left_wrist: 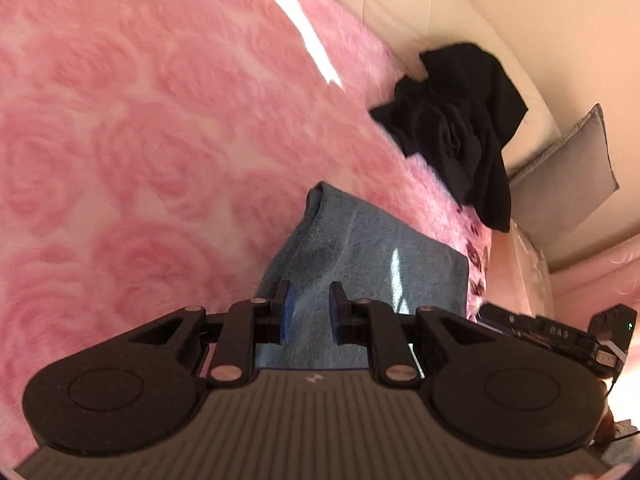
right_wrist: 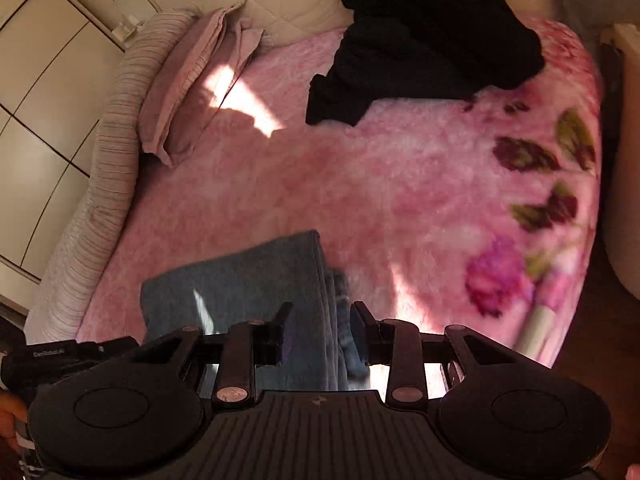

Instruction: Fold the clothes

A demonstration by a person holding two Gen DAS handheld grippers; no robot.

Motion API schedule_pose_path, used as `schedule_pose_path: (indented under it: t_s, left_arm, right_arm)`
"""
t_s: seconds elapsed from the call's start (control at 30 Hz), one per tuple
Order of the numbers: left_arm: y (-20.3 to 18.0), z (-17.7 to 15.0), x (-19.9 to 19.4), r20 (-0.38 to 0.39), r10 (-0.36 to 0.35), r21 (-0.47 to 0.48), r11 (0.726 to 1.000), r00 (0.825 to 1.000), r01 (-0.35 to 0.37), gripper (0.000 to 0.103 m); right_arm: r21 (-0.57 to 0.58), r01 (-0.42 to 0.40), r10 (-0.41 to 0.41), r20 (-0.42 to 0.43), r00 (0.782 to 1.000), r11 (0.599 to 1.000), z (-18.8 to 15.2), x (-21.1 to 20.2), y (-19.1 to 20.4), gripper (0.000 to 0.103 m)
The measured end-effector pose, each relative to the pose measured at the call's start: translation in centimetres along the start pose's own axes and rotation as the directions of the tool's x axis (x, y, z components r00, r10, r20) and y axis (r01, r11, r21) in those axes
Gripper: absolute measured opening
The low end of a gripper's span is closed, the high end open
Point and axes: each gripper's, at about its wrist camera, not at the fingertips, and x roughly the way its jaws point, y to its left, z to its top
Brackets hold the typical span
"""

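- One folded blue towel (right_wrist: 240, 284), lying on the bed; the left wrist view shows the same towel (left_wrist: 360, 256).
- One heap of black clothing (left_wrist: 460, 128), crumpled near the bed's far edge; how many garments are in it cannot be told. It shows in the right wrist view too (right_wrist: 424, 40).
- One pink rose-patterned fleece blanket (left_wrist: 140, 140), covering the bed (right_wrist: 420, 184).
- One mauve pillow (right_wrist: 192, 92) at the edge of the blanket.
- One striped bolster cushion (right_wrist: 116, 152) beside that pillow.
- One grey pillow (left_wrist: 572, 184) standing past the black heap.
- Two handheld grippers: the left gripper (left_wrist: 310, 312) and the right gripper (right_wrist: 320, 334).
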Motion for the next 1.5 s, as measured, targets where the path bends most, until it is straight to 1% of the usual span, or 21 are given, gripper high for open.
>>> schedule_pose_path:
  t_s: [0.07, 0.17, 0.27, 0.53, 0.57, 0.6, 0.67, 0.73, 0.8, 0.87, 0.9, 0.93, 1.0, 1.07, 1.13, 1.17, 1.23, 1.27, 1.37, 1.4, 1.5]
  left_arm:
    - [0.7, 0.2, 0.6, -0.004, -0.002, -0.031, 1.000, 1.000, 0.002, 0.014]
    - [2.2, 0.0, 1.0, -0.002, -0.061, -0.109, 0.992, 0.998, 0.060, 0.021]
    - [3.3, 0.1, 1.8, 0.001, -0.121, -0.163, 0.979, 0.993, 0.119, 0.021]
    - [5.1, 1.0, 2.2, 0.052, -0.274, -0.252, 0.927, 0.960, 0.278, 0.022]
    - [5.0, 1.1, 2.2, 0.051, -0.270, -0.244, 0.930, 0.961, 0.274, 0.014]
    - [4.8, 1.4, 2.3, 0.047, -0.266, -0.225, 0.936, 0.963, 0.269, 0.001]
    - [4.2, 1.7, 2.3, 0.043, -0.267, -0.180, 0.946, 0.963, 0.271, 0.000]
    - [3.3, 2.2, 1.8, 0.050, -0.271, -0.088, 0.958, 0.961, 0.275, 0.000]
    - [2.7, 2.7, 1.5, 0.063, -0.239, 0.020, 0.971, 0.969, 0.238, 0.000]
    - [1.9, 2.7, 2.2, 0.048, -0.144, 0.152, 0.979, 0.988, 0.135, 0.001]
    - [1.2, 2.5, 2.9, 0.045, -0.073, 0.240, 0.969, 0.996, 0.060, 0.002]
    - [0.2, 2.1, 3.5, 0.055, -0.009, 0.332, 0.943, 0.998, -0.010, 0.002]
    - [-1.9, 1.0, 4.2, 0.121, 0.089, 0.473, 0.870, 0.989, -0.137, 0.001]
    - [-2.7, 0.8, 3.4, 0.206, 0.115, 0.476, 0.856, 0.972, -0.202, 0.000]
    - [-2.0, 1.5, 2.0, 0.240, 0.051, 0.361, 0.922, 0.969, -0.138, 0.001]
    - [-1.0, 2.1, 1.7, 0.223, 0.009, 0.270, 0.960, 0.975, -0.071, 0.003]
    - [0.8, 2.9, 2.0, 0.157, -0.063, 0.115, 0.992, 0.986, 0.045, 0.011]
    - [1.3, 3.0, 2.4, 0.133, -0.076, 0.071, 0.995, 0.988, 0.067, 0.016]
    - [1.7, 3.2, 3.5, 0.120, -0.106, 0.038, 0.994, 0.987, 0.102, 0.014]
    - [1.5, 3.1, 3.8, 0.129, -0.100, 0.058, 0.994, 0.987, 0.094, 0.009]
    - [0.6, 3.0, 4.7, 0.152, -0.073, 0.133, 0.990, 0.986, 0.053, 0.002]
  right_arm:
    - [-0.002, -0.006, 0.006, -0.009, 1.000, 1.000, 0.0, 0.8, -0.1, 0.034]
    - [0.005, -0.020, 0.020, -0.027, 0.999, 1.000, -0.9, 1.7, -0.3, 0.034]
    - [0.019, -0.004, 0.004, -0.046, 0.999, 1.000, -1.9, 2.7, -0.6, 0.034]
    - [0.024, 0.005, -0.005, -0.028, 1.000, 1.000, -1.6, 3.1, -0.6, 0.034]
    - [0.016, 0.010, -0.010, -0.017, 1.000, 1.000, -1.4, 3.0, -0.5, 0.034]
    - [0.009, 0.015, -0.015, -0.006, 1.000, 1.000, -1.2, 3.0, -0.4, 0.034]
    - [0.001, 0.022, -0.022, 0.009, 1.000, 1.000, -0.9, 3.0, -0.2, 0.034]
    - [-0.003, 0.030, -0.030, 0.008, 1.000, 1.000, -0.6, 3.4, -0.2, 0.034]
    - [-0.017, 0.049, -0.049, 0.000, 0.999, 0.999, -0.6, 3.9, -0.2, 0.034]
    - [-0.030, 0.063, -0.063, -0.006, 0.998, 0.998, -0.7, 4.5, -0.3, 0.034]
    - [-0.032, 0.062, -0.062, -0.006, 0.998, 0.998, -0.8, 4.7, -0.3, 0.034]
    - [-0.034, 0.067, -0.067, -0.005, 0.998, 0.997, -0.8, 4.7, -0.3, 0.034]
    - [-0.042, 0.086, -0.087, -0.004, 0.996, 0.995, -0.7, 4.7, 0.0, 0.034]
    - [-0.069, 0.095, -0.094, 0.021, 0.995, 0.993, -0.6, 4.1, 0.5, 0.034]
    - [-0.100, 0.101, -0.095, 0.055, 0.994, 0.990, -0.5, 3.4, 1.0, 0.034]
    - [-0.116, 0.104, -0.096, 0.071, 0.993, 0.988, -0.5, 3.0, 1.3, 0.034]
    - [-0.127, 0.103, -0.091, 0.100, 0.991, 0.986, -0.3, 2.5, 1.6, 0.034]
    - [-0.106, 0.092, -0.080, 0.109, 0.991, 0.990, 0.0, 2.7, 1.4, 0.034]
    - [-0.054, 0.080, -0.073, 0.115, 0.991, 0.995, 0.7, 3.6, 0.8, 0.033]
    - [-0.069, 0.100, -0.091, 0.123, 0.988, 0.993, 0.5, 3.6, 1.0, 0.004]
    - [-0.111, 0.158, -0.141, 0.150, 0.979, 0.981, 0.0, 3.7, 1.7, 0.000]
